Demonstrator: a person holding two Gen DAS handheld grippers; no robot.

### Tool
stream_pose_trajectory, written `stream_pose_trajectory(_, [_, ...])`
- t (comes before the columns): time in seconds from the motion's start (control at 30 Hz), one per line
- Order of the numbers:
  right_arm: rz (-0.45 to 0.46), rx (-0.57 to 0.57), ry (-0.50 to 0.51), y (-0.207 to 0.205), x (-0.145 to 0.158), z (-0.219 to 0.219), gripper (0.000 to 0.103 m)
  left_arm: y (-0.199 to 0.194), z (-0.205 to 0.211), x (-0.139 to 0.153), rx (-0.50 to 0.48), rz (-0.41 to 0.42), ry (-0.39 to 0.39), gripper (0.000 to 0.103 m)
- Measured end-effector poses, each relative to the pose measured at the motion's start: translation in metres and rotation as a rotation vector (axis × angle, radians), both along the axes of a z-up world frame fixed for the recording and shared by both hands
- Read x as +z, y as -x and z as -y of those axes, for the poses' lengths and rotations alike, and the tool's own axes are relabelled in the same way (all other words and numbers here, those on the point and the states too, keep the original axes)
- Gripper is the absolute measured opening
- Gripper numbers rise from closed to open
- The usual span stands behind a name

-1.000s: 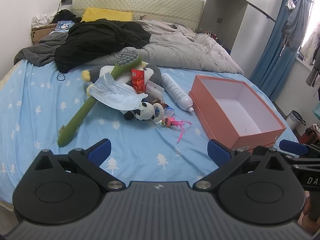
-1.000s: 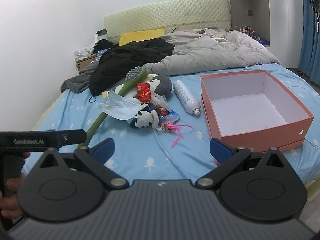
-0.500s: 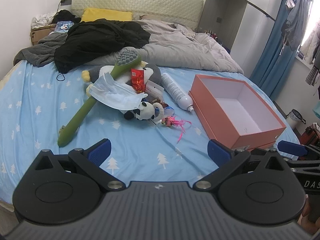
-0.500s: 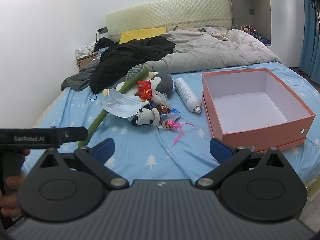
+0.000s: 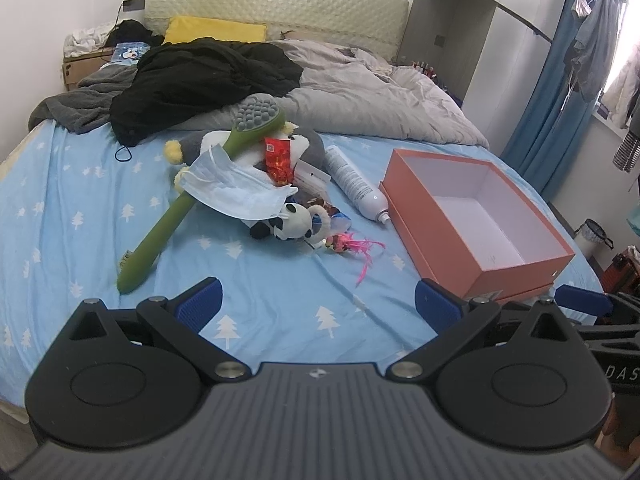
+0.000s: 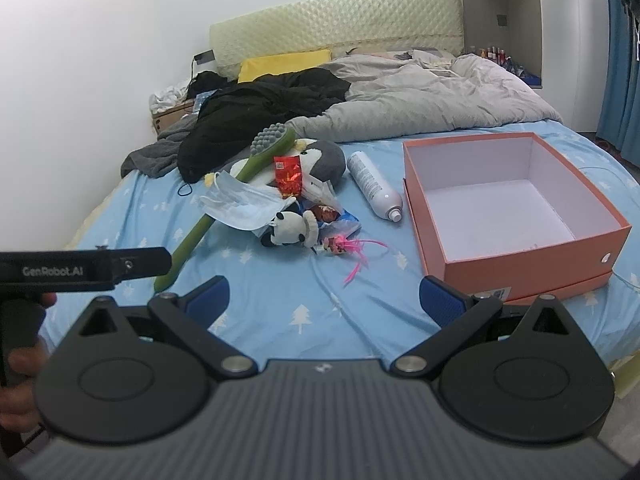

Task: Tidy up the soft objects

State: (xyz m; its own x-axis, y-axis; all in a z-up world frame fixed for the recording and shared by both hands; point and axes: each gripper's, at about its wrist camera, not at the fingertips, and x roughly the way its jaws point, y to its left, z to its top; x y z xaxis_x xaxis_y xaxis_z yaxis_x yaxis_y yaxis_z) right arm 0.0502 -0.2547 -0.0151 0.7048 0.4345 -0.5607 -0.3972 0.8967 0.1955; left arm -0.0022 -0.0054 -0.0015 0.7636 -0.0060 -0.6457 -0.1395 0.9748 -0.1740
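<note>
We are in a home bedroom: a bed (image 5: 80, 200) with padded headboard (image 5: 280, 8), rumpled grey duvet (image 5: 380, 96), yellow pillow (image 5: 216, 30), and blue curtains (image 5: 548, 92).

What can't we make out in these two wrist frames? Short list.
- Penguin plush: both views, mostly covered by the green massage brush, face mask and red packet.
- Snack wrappers: both views, tucked behind the panda plush; print too small to read.
- Near inner wall of the orange box: hidden by its own front wall.
- Left gripper in the right wrist view: fingers hidden, only its body shows.
</note>
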Motion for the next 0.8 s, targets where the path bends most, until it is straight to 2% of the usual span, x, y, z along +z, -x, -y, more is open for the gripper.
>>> stream_pose_trajectory(0.8, [-0.071,-0.033,-0.013,-0.015,-0.017,0.004,0.103,-0.016,0.004,-0.024,-0.034,-0.056,-0.005,0.103])
